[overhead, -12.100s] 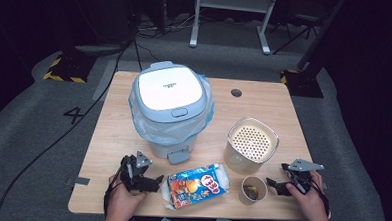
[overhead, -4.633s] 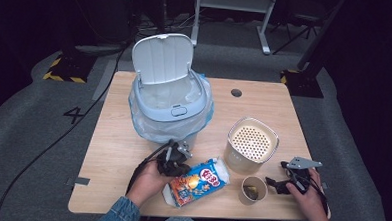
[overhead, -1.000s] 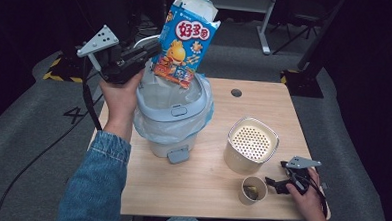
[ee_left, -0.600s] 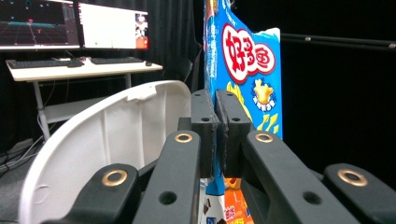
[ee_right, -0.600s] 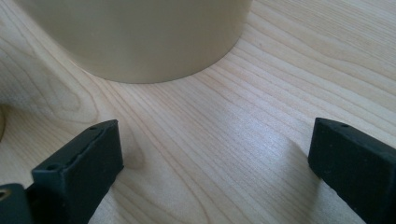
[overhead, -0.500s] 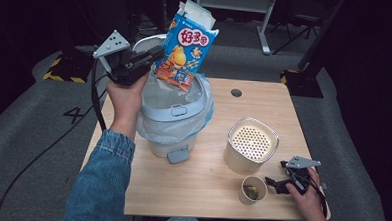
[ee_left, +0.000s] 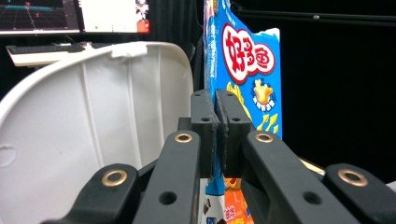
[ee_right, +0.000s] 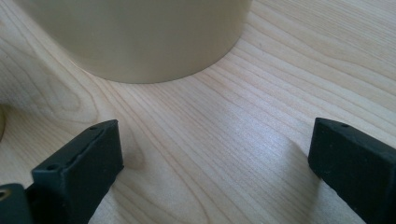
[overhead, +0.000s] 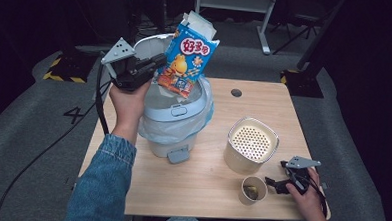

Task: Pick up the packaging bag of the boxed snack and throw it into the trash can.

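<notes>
A blue snack bag (overhead: 187, 60) with red lettering hangs upright over the open white bin (overhead: 176, 114), whose lid (overhead: 146, 44) stands raised behind it. My left gripper (overhead: 155, 71) is shut on the bag's edge, held up at the bin's left. In the left gripper view the two jaws press together on the snack bag (ee_left: 247, 70), with the bin's lid (ee_left: 88, 116) to the left. My right gripper (overhead: 276, 184) rests open on the table at the front right, next to a small paper cup (overhead: 252, 191). In the right gripper view the right gripper (ee_right: 217, 163) has only bare wood between its fingers.
A beige perforated canister (overhead: 251, 144) stands right of the bin, its base (ee_right: 140, 37) close ahead of the right gripper. The bin has a plastic liner (overhead: 158, 126) and a foot pedal (overhead: 178, 154). The wooden table (overhead: 200, 191) has a cable hole (overhead: 236, 93) at the back.
My left hand has carried the snack bag down and to the right, closer over the bin's opening. The right hand and the other table items have stayed in place.
</notes>
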`<action>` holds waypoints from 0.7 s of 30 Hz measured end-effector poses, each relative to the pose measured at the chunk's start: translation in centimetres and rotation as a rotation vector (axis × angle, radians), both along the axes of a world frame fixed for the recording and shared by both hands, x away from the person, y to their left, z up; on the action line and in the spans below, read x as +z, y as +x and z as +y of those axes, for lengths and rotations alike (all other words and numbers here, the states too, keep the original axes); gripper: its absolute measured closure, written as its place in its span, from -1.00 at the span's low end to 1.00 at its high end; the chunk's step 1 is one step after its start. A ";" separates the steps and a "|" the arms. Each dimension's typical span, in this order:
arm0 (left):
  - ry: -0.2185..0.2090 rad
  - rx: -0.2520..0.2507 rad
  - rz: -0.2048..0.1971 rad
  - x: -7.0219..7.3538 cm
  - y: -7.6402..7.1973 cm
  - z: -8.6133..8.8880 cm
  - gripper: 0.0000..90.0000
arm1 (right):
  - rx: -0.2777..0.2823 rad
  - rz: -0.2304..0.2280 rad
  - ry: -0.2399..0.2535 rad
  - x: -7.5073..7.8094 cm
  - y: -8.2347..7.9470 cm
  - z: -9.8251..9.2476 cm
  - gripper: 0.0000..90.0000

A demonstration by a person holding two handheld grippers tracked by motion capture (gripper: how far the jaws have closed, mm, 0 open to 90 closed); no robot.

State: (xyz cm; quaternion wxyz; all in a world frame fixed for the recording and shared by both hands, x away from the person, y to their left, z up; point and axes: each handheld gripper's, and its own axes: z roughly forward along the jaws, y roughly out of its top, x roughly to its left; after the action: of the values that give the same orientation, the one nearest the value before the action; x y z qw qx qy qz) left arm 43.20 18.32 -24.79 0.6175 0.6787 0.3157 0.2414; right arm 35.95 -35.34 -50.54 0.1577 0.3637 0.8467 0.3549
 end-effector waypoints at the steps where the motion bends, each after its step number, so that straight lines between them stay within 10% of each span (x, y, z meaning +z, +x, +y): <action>1: 0.004 0.001 0.001 -0.1 0.0 0.0 0.93 | 0.000 0.000 0.000 0.0 0.0 0.0 -0.93; 21: 0.048 -0.023 0.034 -1.3 0.2 -0.8 0.90 | 0.001 -0.002 -0.001 0.0 0.0 0.0 -0.94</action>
State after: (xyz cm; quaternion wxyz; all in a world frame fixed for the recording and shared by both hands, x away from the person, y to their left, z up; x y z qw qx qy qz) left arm 43.37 17.57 -26.06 0.5985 0.7009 0.3126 0.2299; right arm 35.98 -35.34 -50.54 0.1582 0.3629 0.8469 0.3550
